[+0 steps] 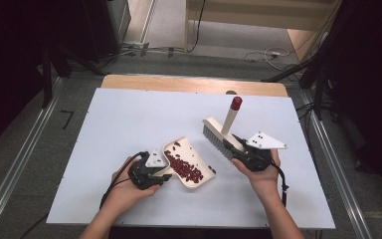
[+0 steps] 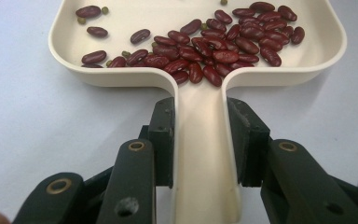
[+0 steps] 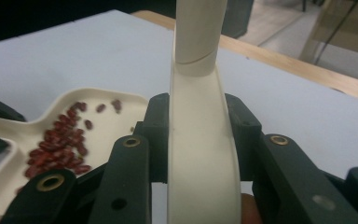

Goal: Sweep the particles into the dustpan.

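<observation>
A cream dustpan is seen on the white table sheet, near the front centre, between the two hands. A heap of dark red kidney beans is gathered in the pan toward its handle end; a few small green beans are scattered among them. The dustpan's flat handle is clamped between the jaws of the left gripper, which are closed against both its edges. The left hand is wrapped around that gripper from below.

To the right, a cream hand brush is held clear of the pan, bristles facing the pan, its red-capped handle pointing up and away. The brush's back is gripped by the right gripper, jaws pressed on either side. The right hand is seen beneath it.
</observation>
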A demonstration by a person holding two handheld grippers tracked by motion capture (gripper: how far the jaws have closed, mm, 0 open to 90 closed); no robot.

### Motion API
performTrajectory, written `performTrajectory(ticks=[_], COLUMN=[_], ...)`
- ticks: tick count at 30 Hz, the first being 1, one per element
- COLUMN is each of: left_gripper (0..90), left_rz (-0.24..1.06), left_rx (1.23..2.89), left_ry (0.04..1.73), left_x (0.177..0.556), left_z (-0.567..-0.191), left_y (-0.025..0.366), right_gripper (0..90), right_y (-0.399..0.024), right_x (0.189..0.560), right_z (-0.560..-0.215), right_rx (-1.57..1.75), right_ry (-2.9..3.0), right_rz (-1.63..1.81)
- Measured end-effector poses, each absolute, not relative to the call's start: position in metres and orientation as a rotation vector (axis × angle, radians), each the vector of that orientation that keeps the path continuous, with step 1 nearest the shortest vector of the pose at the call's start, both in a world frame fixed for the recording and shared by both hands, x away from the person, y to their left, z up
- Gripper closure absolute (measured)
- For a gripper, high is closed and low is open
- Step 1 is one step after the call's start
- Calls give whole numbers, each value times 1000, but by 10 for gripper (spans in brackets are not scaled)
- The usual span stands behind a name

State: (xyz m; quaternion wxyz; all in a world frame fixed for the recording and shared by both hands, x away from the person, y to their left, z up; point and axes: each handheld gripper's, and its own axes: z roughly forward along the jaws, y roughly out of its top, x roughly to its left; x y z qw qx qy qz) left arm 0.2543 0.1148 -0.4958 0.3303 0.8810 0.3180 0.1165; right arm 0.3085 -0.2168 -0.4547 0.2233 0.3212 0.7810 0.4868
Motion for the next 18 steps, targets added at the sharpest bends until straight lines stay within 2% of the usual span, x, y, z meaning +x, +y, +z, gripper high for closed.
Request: performTrajectory(ticks=[8,18], left_gripper=[662,662], left_rz=[286,272], left_rx=[2319,2341], left_ry=[792,765], left_x=[246,240], left_z=[-497,-499], left_y=[112,103], right_gripper=[645,644], right_y=[-219,-186], right_x=[304,286], right_z=[-477,-485], right_rx=[961,892], right_ry=[2155,2165], right_rz=[1284,1292])
